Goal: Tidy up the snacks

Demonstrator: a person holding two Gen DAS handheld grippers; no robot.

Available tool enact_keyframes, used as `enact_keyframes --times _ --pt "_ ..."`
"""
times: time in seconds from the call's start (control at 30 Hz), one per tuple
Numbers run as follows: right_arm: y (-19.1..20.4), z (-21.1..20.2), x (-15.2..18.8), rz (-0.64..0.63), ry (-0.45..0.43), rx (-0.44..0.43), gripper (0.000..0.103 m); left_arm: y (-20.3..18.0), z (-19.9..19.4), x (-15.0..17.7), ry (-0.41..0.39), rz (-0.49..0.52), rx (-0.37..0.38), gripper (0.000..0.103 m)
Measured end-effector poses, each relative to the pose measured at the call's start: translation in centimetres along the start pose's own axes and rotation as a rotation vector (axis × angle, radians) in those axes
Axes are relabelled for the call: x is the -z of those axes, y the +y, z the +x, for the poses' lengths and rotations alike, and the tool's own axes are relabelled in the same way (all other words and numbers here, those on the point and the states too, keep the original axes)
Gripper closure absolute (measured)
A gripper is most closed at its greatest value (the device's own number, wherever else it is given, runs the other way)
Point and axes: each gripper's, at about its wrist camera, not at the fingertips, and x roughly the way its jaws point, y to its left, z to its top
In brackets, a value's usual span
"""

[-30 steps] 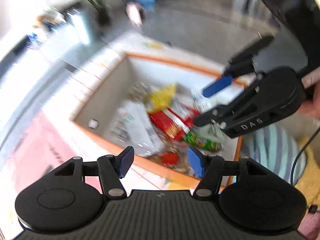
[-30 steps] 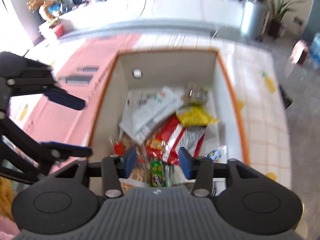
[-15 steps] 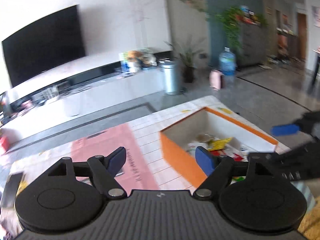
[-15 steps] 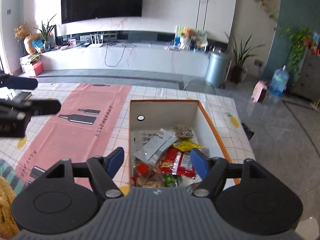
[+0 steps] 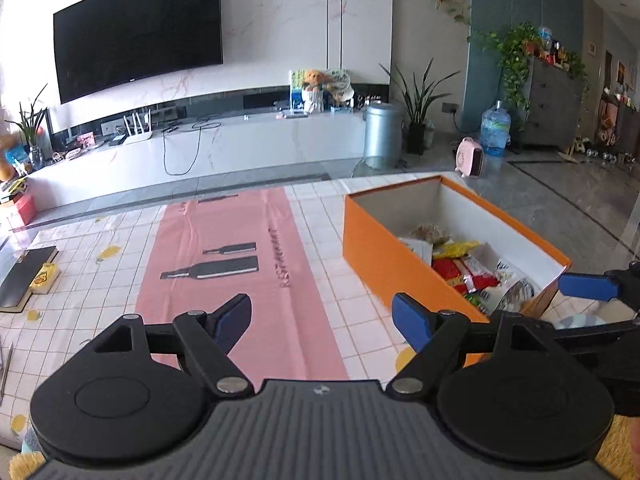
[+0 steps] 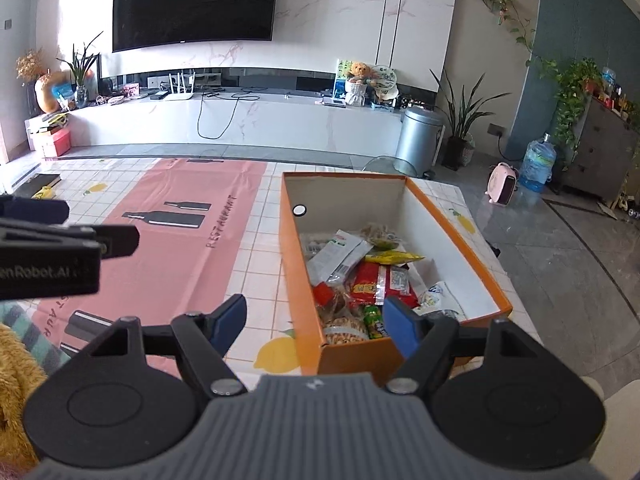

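Two grippers, both ours, jaws apart and empty: left gripper (image 5: 322, 322), right gripper (image 6: 314, 322). Crinkly foil snack packets (image 6: 366, 276) lie heaped in the orange cardboard box (image 6: 302, 276) just ahead of the right gripper, likely gathered there for tidiness.

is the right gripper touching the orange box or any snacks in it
Apart. The right wrist view shows the right gripper open and empty, held above the tablecloth short of the orange box; nothing sits between its pads.
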Motion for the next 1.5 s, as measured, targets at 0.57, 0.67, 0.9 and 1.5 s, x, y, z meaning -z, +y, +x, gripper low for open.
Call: enact_keyframes --times 0.57,0.67,0.9,1.5 --pt "-1.3 2.8 -0.5 0.022 0.059 -0.019 0.030 -0.7 0.9 0.5 0.061 -0.032 -0.024 0.009" --pt "-1.4 3.0 -0.4 0.026 0.062 -0.018 0.030 -0.7 0.9 0.2 0.064 -0.026 -0.021 0.009" --pt "-1.9 3.1 -0.4 0.052 0.057 -0.015 0.029 -1.0 0.9 0.0 0.074 -0.012 -0.019 0.009" --pt "-2.0 2.8 -0.6 0.044 0.042 -0.005 0.026 -0.8 0.5 -0.5 0.076 -0.023 -0.008 0.009"
